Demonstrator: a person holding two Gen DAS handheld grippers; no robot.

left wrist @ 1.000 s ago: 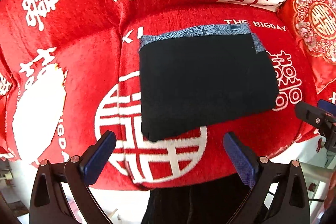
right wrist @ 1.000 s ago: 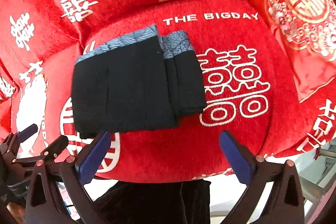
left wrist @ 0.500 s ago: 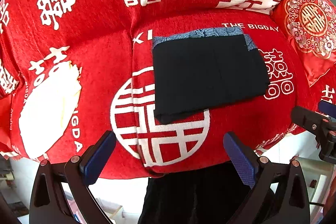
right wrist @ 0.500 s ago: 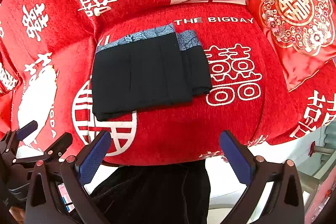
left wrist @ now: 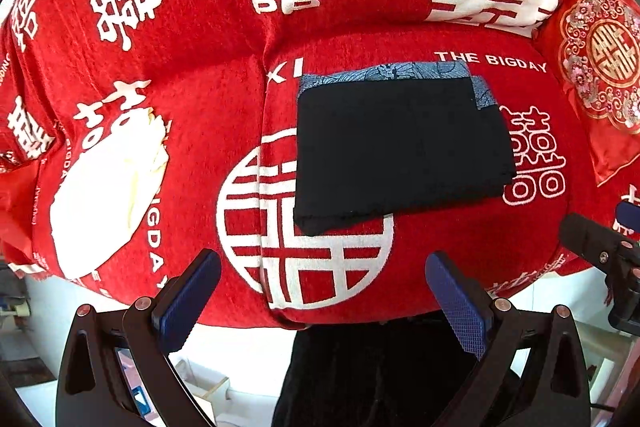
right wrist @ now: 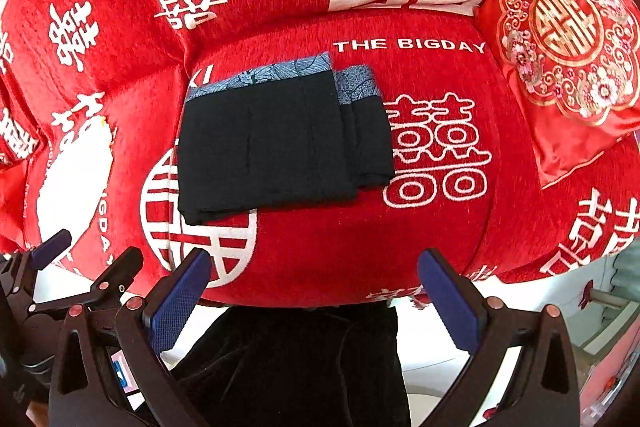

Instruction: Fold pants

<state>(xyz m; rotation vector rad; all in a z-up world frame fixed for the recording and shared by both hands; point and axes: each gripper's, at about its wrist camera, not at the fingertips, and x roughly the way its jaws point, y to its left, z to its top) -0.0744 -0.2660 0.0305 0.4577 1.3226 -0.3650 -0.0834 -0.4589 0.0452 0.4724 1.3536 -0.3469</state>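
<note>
Left wrist: pants [left wrist: 400, 151] mid-cushion [left wrist: 460, 239].

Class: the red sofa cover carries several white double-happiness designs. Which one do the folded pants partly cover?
The round medallion design on the seat: the folded pants overlap its upper part. It alone is ringed by a circle; the other designs are bare characters.
</note>
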